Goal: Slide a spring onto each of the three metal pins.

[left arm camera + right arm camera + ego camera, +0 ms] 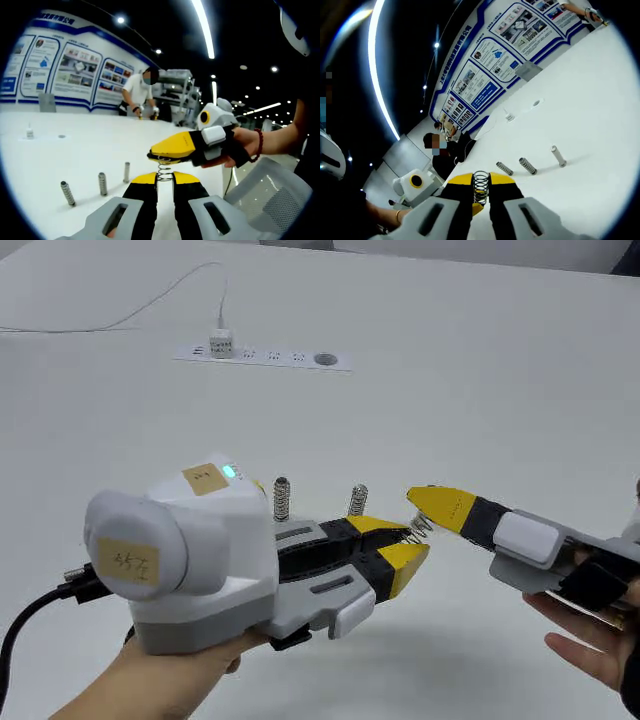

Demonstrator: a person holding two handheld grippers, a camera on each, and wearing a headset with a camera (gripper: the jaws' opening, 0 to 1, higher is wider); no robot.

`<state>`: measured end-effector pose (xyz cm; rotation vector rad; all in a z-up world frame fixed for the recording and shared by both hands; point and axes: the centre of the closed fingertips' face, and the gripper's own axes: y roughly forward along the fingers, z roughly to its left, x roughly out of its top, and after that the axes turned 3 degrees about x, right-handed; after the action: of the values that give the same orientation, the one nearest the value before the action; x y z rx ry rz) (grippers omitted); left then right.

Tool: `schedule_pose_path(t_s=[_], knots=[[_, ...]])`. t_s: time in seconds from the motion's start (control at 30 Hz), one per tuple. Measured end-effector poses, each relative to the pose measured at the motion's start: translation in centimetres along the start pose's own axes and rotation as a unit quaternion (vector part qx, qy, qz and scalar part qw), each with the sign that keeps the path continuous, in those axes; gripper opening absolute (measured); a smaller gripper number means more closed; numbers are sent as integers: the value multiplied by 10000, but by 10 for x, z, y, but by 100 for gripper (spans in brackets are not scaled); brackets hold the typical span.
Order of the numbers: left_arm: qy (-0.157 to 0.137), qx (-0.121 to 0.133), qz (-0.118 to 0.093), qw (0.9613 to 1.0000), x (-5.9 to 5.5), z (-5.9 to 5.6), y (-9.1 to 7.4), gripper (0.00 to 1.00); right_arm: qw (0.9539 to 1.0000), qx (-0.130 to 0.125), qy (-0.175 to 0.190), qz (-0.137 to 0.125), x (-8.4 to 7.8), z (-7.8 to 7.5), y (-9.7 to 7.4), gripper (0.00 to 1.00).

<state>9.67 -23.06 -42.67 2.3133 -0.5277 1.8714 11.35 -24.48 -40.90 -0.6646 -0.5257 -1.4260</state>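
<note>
A small metal spring (421,525) hangs above the white table between the two yellow-tipped grippers. My left gripper (412,540) points right, and in its own view its jaws (165,176) are shut on the spring's (164,169) lower end. My right gripper (415,496) comes in from the right and meets the spring from above (159,156); in its own view the jaws (480,176) pinch the spring (480,186). Two pins wear springs (281,498) (357,500). The third pin (126,171) (558,156) stands bare at the row's end.
A flush power strip (265,356) with a white plug (221,343) and its cable lies at the table's far side. A person (137,92) works at another table behind. A white chair (270,195) stands to the right.
</note>
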Motion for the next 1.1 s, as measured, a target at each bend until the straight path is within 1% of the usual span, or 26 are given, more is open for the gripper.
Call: schedule_pose_path(t_s=[0.1, 0.27, 0.37, 0.43, 0.5, 0.53, 0.6, 0.63, 0.67, 0.7, 0.8, 0.83, 0.87, 0.9, 0.97, 1.03, 1.1], knots=[[40, 56, 32, 10000, 0, 1, 0, 11, 9999, -6, -111, 35, 0, 1, 1, 12], [110, 179, 129, 9997, -3, 5, -1, 12, 9988, -87, -474, 56, 3, 2, 3, 12], [149, 272, 230, 9993, -5, 9, -3, 13, 9970, -151, -756, 74, 6, 0, 3, 12], [241, 361, 292, 9986, -7, 13, -4, 13, 9940, -242, -1063, 108, 9, -3, 3, 12], [388, 478, 371, 9974, -8, 18, -7, 14, 9900, -321, -1365, 181, 11, -5, 3, 12], [546, 564, 484, 9957, -10, 21, -9, 14, 9869, -367, -1561, 193, 13, -6, 3, 12], [701, 642, 542, 9940, -9, 24, -11, 14, 9819, -438, -1831, 209, 16, -8, 3, 12], [786, 682, 589, 9928, -9, 24, -12, 14, 9773, -495, -2046, 247, 18, -10, 3, 12], [805, 687, 583, 9927, -8, 24, -13, 15, 9741, -551, -2175, 290, 19, -12, 3, 12], [832, 724, 609, 9920, -8, 25, -15, 15, 9685, -569, -2397, 353, 20, -12, 4, 12], [881, 829, 687, 9903, -9, 29, -19, 19, 9571, -646, -2785, 483, 22, -15, 6, 12], [896, 857, 719, 9897, -10, 30, -20, 21, 9545, -666, -2862, 504, 22, -16, 6, 12], [916, 908, 783, 9886, -11, 32, -22, 23, 9546, -692, -2853, 510, 23, -18, 8, 12], [956, 954, 818, 9875, -12, 34, -24, 23, 9537, -717, -2875, 523, 24, -20, 8, 12], [997, 1036, 871, 9858, -13, 36, -28, 24, 9504, -779, -2966, 526, 27, -23, 9, 12], [1013, 1081, 902, 9848, -13, 37, -31, 27, 9478, -808, -3039, 534, 30, -26, 10, 12], [1019, 1118, 926, 9841, -14, 39, -34, 28, 9476, -826, -3040, 532, 33, -29, 11, 12]])
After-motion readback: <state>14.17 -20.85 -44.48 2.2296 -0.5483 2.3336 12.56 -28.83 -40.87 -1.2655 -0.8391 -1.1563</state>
